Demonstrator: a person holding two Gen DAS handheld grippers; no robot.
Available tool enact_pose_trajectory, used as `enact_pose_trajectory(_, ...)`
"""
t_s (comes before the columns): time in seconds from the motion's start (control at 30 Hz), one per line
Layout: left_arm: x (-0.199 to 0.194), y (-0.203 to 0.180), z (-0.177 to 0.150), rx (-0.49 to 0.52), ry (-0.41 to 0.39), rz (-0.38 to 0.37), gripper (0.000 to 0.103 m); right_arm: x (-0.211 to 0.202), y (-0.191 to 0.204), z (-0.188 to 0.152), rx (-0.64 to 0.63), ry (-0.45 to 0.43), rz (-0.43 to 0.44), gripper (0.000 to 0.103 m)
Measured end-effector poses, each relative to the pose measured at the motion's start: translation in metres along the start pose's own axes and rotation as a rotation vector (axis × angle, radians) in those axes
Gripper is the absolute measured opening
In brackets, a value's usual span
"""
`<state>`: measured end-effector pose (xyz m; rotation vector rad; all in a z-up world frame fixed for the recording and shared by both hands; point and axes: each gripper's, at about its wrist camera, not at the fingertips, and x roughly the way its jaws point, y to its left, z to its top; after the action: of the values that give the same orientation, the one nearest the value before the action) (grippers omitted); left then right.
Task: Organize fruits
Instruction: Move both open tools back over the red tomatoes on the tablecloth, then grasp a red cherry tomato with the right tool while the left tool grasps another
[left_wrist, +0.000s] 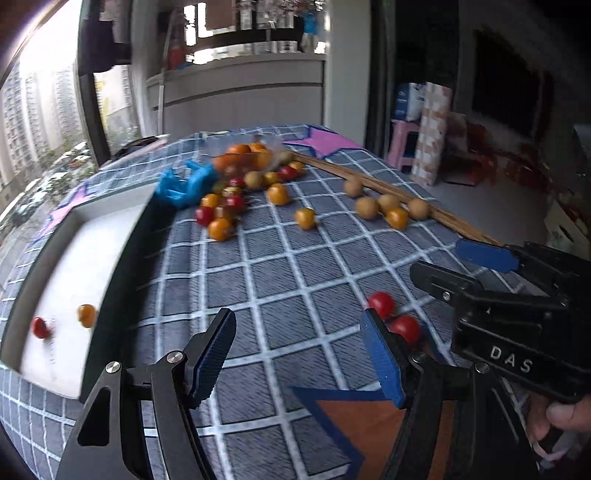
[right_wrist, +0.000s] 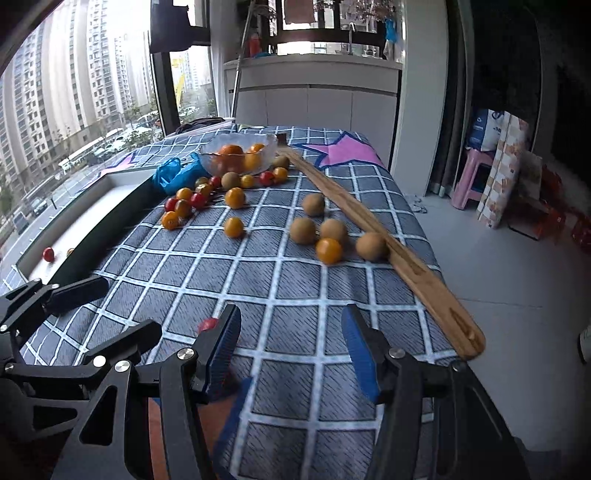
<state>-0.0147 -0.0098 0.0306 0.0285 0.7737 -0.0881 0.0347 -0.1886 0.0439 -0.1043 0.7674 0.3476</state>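
Observation:
Cherry tomatoes, red and yellow, lie scattered on the checked cloth around a cluster (right_wrist: 184, 203). Brown round fruits (right_wrist: 303, 230) sit near a yellow tomato (right_wrist: 328, 251). A white tray (left_wrist: 92, 240) at the left holds a red tomato (left_wrist: 40, 326) and an orange one (left_wrist: 86, 314). My left gripper (left_wrist: 299, 354) is open over bare cloth, with two red tomatoes (left_wrist: 382, 303) just outside its right finger. My right gripper (right_wrist: 291, 350) is open too, with nothing between its pads. A red tomato (right_wrist: 207, 325) peeks out behind its left finger.
A glass bowl (right_wrist: 271, 147) of oranges stands at the far end beside a crumpled blue bag (right_wrist: 177, 173). A long wooden board (right_wrist: 369, 229) runs along the table's right edge, with floor beyond. The two grippers are side by side, the right gripper (left_wrist: 461, 264) close beside my left.

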Motion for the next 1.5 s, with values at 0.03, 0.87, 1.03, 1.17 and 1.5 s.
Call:
enact_pose_trajectory(0.03, -0.001, -0.003, 0.000, 0.009, 0.002, -0.022, 0.071, 0.001, -0.001, -0.001, 0.004, 0.005, 0.005, 0.061)
enact_pose_trajectory(0.87, 0.020, -0.032, -0.001, 0.086, 0.132, -0.076, 0.049, 0.013, -0.004, -0.002, 0.014, 0.072, 0.146, 0.060)
enact_pose_trajectory(1.03, 0.019, -0.010, -0.004, 0.039, 0.132, -0.044, 0.049, 0.018, 0.012, 0.000, -0.043, 0.095, 0.206, 0.060)
enact_pose_trajectory(1.17, 0.018, 0.000, -0.004, 0.026, 0.133, -0.030, 0.049, 0.028, 0.020, 0.002, -0.044, 0.124, 0.271, 0.051)
enact_pose_trajectory(1.5, 0.013, 0.008, -0.008, 0.017, 0.133, -0.047, 0.046, 0.030, 0.030, 0.001, -0.096, 0.138, 0.257, 0.021)
